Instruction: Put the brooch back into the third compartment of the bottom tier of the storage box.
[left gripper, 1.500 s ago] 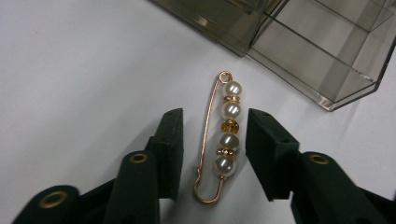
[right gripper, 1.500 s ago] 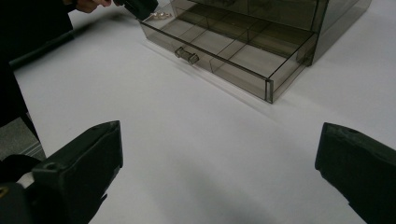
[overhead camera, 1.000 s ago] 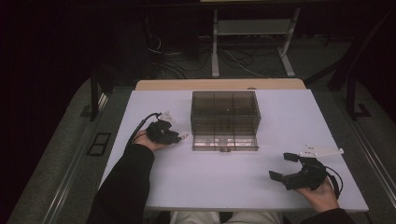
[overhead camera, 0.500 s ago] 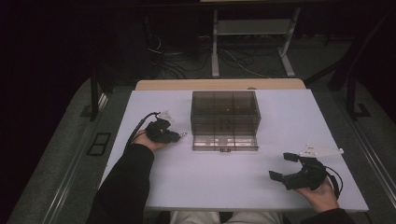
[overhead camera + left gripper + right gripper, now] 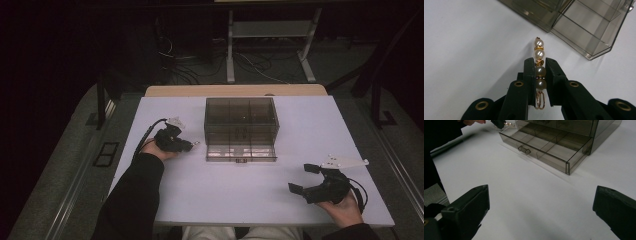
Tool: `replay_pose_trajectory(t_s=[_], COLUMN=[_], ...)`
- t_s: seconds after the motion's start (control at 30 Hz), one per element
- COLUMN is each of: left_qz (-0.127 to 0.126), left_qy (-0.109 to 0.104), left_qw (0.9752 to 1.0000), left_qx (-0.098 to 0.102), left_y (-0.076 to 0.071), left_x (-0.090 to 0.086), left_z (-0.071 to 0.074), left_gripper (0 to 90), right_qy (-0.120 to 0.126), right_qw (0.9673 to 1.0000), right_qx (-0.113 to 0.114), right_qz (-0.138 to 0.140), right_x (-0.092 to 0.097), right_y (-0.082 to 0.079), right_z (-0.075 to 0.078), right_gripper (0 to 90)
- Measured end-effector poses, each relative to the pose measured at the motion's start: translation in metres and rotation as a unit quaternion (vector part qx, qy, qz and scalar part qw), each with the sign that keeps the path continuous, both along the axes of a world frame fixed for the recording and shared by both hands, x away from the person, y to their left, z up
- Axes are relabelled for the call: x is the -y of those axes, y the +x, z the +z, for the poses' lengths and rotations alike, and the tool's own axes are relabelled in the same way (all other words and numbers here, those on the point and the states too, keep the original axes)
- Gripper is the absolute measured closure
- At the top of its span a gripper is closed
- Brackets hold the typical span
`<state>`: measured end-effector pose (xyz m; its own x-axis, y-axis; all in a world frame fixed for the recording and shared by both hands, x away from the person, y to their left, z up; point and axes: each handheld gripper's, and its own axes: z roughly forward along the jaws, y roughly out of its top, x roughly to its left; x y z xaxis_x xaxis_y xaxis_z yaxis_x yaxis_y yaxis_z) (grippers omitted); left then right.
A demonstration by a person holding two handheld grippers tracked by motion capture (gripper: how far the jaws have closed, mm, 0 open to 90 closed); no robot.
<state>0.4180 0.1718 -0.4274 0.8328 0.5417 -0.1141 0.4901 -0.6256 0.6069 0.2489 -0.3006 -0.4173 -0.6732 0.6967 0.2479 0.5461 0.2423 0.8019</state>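
At the left side of the white desk (image 5: 240, 200), the left hand-held gripper (image 5: 189, 145) rests low over the surface, just beside the left edge of the smoky transparent drawer box (image 5: 240, 120). Its jaws have just been closing and are now clamped on a pearl ornament (image 5: 539, 67), a short row of white pearls with small gold rings between them and a gold wire loop at the near end. Two pearls sit between the pads and two stick out past the tips, toward the box corner. In the middle, the bottom drawer (image 5: 541, 148) of the box is pulled out and shows its compartments. At the right, well apart from the box, the right hand-held gripper (image 5: 305, 179) lies near the front edge of the desk with its jaws wide apart and nothing between them.
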Motion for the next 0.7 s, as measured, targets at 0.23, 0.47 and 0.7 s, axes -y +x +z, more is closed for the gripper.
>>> replay_pose_trajectory(t_s=[0.23,0.47,0.7], left_qz=[0.003,0.000,-0.005], left_qy=[-0.011,-0.018,-0.017], left_qw=[0.9999,0.9998,0.9998], left_qx=[0.003,0.004,0.004], left_y=[-0.002,-0.006,-0.013], left_x=[-0.003,-0.003,-0.001], left_z=[0.010,0.021,0.029], left_gripper=[78.7,78.7,78.7], right_qy=[0.000,0.001,0.002], right_qw=[1.0000,1.0000,1.0000], right_qx=[0.000,0.000,0.001], right_qz=[0.000,0.000,0.000], right_x=[0.000,0.000,0.000], right_y=[0.000,-0.001,-0.001], right_z=[0.000,0.000,0.000], right_gripper=[0.3,0.4,0.3])
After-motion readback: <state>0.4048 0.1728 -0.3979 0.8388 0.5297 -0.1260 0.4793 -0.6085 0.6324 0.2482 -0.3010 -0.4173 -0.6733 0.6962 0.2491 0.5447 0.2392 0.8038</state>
